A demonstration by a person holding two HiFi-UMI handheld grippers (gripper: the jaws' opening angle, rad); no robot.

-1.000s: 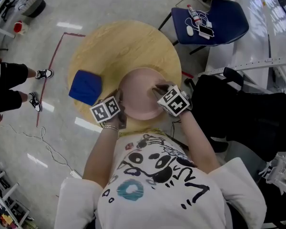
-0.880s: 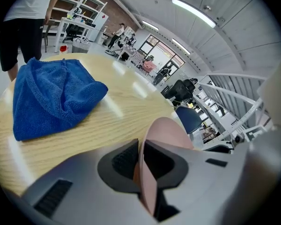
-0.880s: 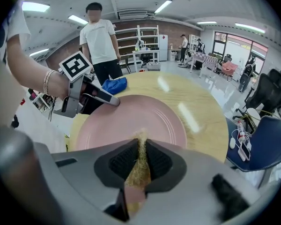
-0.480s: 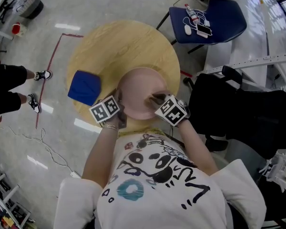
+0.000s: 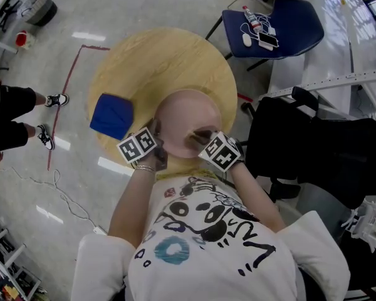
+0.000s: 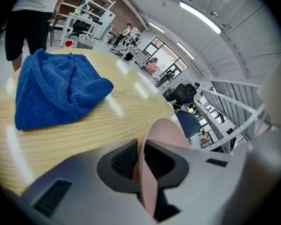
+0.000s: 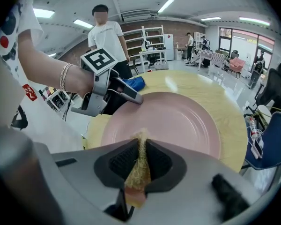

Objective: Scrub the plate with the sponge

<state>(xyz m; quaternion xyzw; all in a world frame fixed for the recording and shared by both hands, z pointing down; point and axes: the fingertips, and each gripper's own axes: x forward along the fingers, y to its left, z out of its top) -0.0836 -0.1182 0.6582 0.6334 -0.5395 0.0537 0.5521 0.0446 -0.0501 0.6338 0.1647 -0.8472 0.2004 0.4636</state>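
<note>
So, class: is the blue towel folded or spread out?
Folded: the blue towel lies doubled over, rumpled, on the round table.

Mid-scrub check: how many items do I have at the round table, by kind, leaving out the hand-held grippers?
pink plate: 1
sponge: 1
blue cloth: 1
Total: 3

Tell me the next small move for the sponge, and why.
Probably close the left gripper firmly before scrubbing: its fingers are opening with the plate rim between them, while the right gripper pinches the sponge at the plate's near edge; a stroke now could push the plate away.
</note>
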